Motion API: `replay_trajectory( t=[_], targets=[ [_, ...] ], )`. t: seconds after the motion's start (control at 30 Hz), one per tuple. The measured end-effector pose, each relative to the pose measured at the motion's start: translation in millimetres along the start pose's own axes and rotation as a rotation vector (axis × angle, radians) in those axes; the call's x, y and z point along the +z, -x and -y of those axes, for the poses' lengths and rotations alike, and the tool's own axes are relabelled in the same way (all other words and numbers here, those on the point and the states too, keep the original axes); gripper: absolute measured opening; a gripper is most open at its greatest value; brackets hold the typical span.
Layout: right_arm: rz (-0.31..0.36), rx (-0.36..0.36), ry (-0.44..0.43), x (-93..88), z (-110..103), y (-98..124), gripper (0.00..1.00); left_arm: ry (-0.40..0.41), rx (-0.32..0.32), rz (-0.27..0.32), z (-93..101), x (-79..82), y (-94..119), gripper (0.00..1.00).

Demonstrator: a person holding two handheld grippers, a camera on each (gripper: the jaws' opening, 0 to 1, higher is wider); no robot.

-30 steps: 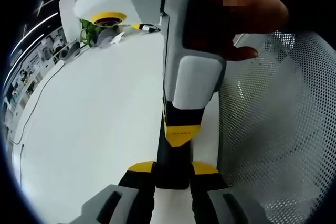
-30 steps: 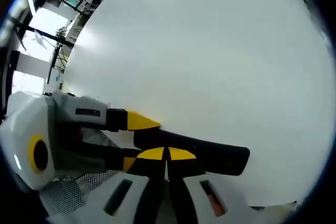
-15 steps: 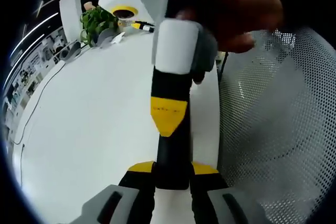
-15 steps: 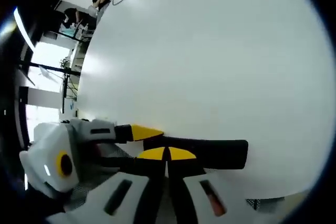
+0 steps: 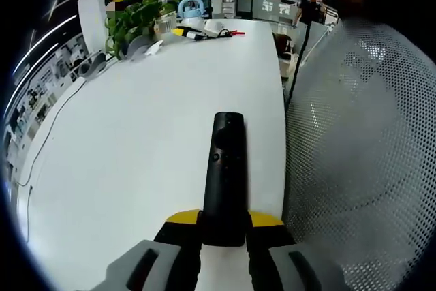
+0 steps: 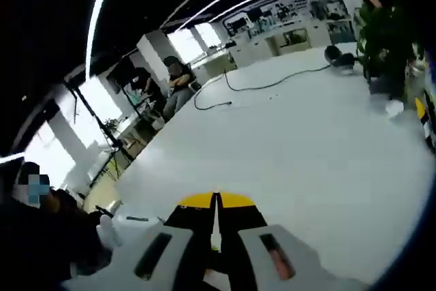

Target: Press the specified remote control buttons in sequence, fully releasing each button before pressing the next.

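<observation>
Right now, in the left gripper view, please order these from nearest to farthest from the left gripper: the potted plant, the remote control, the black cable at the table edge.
1. remote control, between the jaws.
2. black cable, left table edge.
3. potted plant, far end.

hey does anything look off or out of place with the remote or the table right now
Nothing stands out. The black remote lies flat and intact on the white table, its near end held in the left claw. The right claw is shut with nothing in it. Small items sit loosely at the table's far end, beside a plant; nothing is spilled.
</observation>
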State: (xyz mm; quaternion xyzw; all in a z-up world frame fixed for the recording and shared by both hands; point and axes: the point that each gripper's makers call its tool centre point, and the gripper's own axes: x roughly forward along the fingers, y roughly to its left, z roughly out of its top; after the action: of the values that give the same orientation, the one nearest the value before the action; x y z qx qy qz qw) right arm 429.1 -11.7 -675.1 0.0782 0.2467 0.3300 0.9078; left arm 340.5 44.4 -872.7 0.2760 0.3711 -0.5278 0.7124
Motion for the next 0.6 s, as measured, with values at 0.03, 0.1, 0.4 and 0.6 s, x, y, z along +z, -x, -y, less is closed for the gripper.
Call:
replay_trajectory(
  t=[0.03,0.1,0.4,0.6],
  targets=[
    [0.020,-0.010,0.021,4.8,0.9,4.4,0.00,-0.001,0.000,-0.002,0.0,0.0,-0.1,0.25],
    [0.002,-0.002,0.025,5.1,2.0,14.3,0.00,-0.002,0.000,-0.009,0.3,0.3,0.2,0.25],
    [0.159,-0.115,0.120,34.0,18.4,73.4,0.03,0.001,-0.001,-0.038,-0.4,0.6,-1.0,0.25],
    [0.339,-0.195,0.076,37.4,31.6,100.5,0.43,-0.020,-0.023,-0.052,-1.4,0.0,-0.5,0.25]
  ],
)
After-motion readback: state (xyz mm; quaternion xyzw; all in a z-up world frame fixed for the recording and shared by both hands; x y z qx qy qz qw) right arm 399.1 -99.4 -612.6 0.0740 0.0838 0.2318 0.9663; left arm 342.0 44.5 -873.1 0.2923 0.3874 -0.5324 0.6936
